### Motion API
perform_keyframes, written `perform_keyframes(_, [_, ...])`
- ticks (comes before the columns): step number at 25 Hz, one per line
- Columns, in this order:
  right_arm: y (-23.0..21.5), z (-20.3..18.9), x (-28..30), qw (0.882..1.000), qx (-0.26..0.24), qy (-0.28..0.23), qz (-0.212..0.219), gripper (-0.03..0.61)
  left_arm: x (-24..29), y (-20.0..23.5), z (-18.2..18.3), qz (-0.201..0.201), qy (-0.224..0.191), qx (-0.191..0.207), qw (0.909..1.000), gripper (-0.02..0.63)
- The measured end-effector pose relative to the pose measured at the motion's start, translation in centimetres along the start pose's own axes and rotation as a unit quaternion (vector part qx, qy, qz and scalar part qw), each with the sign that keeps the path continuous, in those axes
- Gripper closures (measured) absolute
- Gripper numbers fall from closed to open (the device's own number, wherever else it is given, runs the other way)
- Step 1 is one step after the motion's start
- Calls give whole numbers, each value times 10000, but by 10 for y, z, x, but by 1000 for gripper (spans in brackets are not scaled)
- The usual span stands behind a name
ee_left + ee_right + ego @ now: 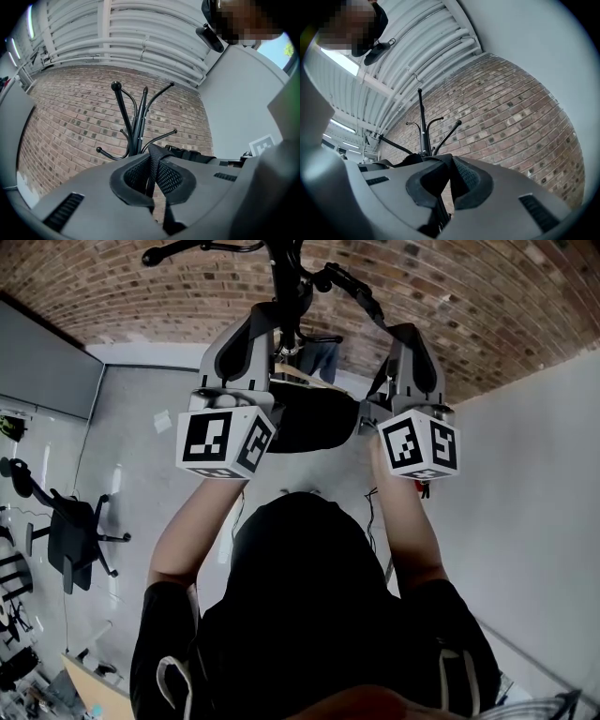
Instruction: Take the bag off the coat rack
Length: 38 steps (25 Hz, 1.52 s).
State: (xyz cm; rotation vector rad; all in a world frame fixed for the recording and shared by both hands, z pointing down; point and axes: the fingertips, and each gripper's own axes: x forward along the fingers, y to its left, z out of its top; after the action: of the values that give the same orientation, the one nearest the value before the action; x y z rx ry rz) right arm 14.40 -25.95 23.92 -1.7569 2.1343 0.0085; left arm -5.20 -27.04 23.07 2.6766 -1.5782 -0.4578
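In the head view both arms reach up at the black coat rack [281,268]. A black bag [314,418] hangs between the two grippers, just below the rack's hooks. My left gripper [274,343] is shut on a black webbing strap [153,161] of the bag. In the left gripper view the rack [136,124] stands right behind the jaws, before a brick wall. My right gripper [384,338] is shut on another black strap [446,173], and the rack's pole and hooks [423,126] rise beyond it. Whether the straps still rest on a hook is hidden.
A black office chair [70,531] stands at the left on the grey floor. A white wall [534,474] runs along the right, and a brick wall [450,287] backs the rack. A cable [370,512] lies on the floor. White ceiling pipes [140,42] run overhead.
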Motion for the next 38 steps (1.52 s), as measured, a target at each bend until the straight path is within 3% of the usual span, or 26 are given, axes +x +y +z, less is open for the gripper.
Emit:
perform_keyframes(15, [7,29,-11,9993,-185,-319,-116,557,-3,-5,23,-98,-305,-143,9994,594])
perform_keyframes(38, [-1,11,-29,9991,-415,-29,-82,557,-29,34,10,357,-143,-440,9983,594])
